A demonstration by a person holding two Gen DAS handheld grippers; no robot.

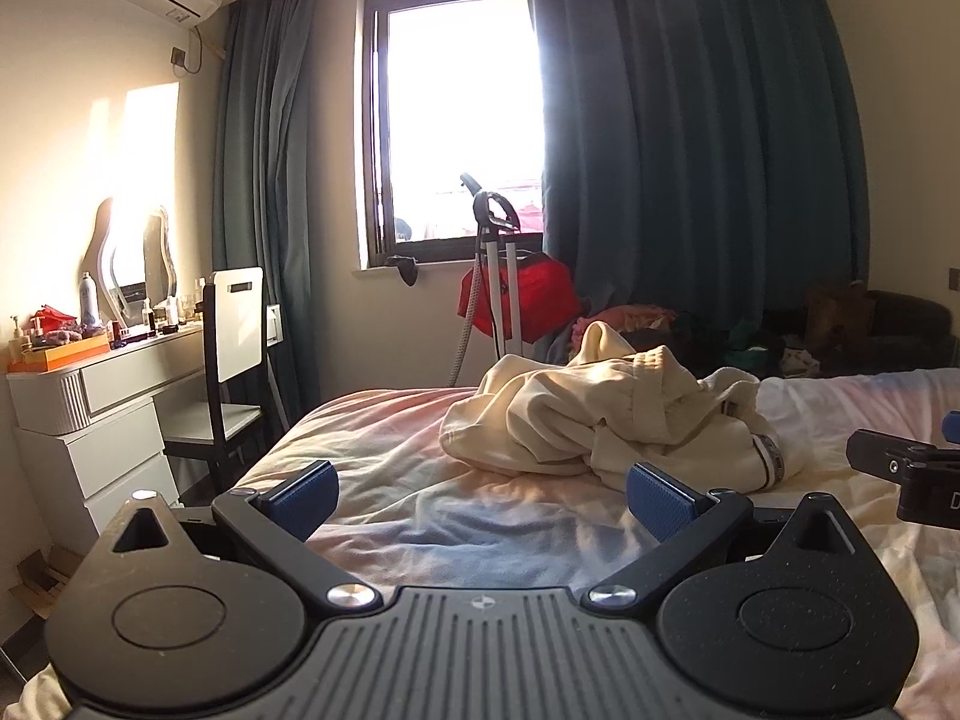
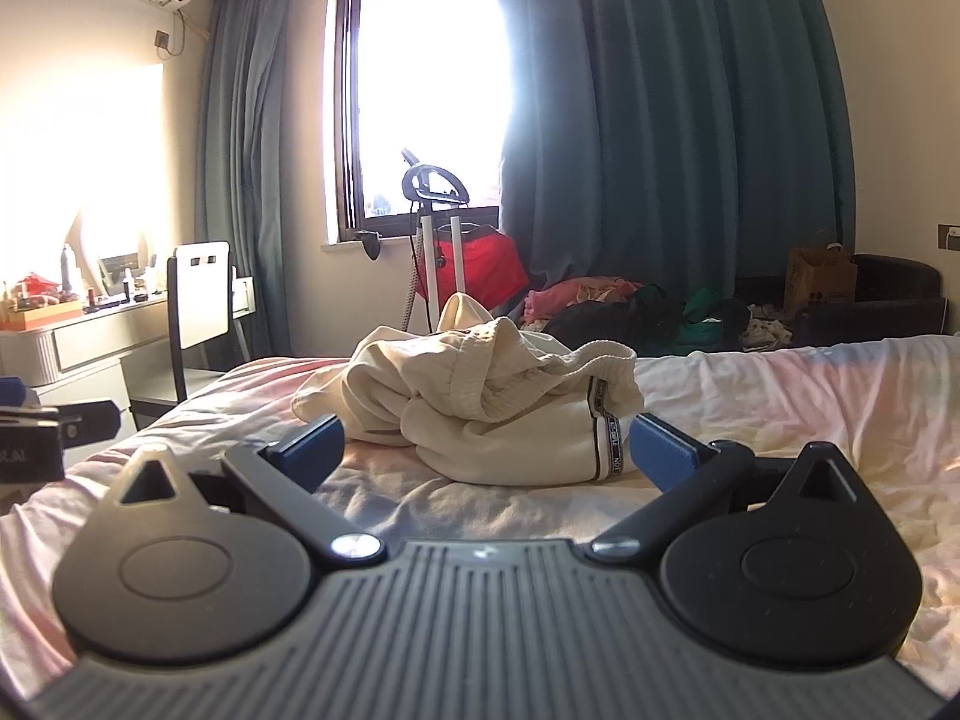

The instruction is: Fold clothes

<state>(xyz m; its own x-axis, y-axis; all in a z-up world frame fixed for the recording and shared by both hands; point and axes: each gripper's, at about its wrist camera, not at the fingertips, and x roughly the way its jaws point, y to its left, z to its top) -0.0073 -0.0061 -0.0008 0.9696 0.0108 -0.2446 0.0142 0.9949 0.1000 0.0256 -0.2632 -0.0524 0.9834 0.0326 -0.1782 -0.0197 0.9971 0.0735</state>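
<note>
- Cream fabric: we see the crumpled garment (image 1: 606,420) in a loose heap on the bed (image 1: 420,516), ahead of the left tool (image 1: 483,495) and a little to its right.
- Our left tool hangs over the bed with its blue pads (image 1: 303,495) spread wide and nothing between them; it does not touch the garment.
- Our right tool (image 2: 486,450) is also spread wide and holds nothing. The garment (image 2: 480,402) lies straight ahead of it, with the near edge of the heap between the pads (image 2: 663,450) in that view; we cannot tell whether the right pad touches the cloth.
- A dark striped trim band (image 2: 609,444) runs down the garment's side nearest the right tool's right pad.
- The two tools sit side by side: the right tool's tip (image 1: 888,465) shows at the right edge of the left view.
- Beyond the garment, past the bed's far edge, stand a garment steamer (image 2: 429,222) and a red bag (image 2: 480,273) under the window (image 2: 420,102), with blue curtains (image 2: 660,138) on both sides.
- Far left of both tools stand a white worktop (image 1: 120,360) with bottles and a chair (image 1: 231,348).
</note>
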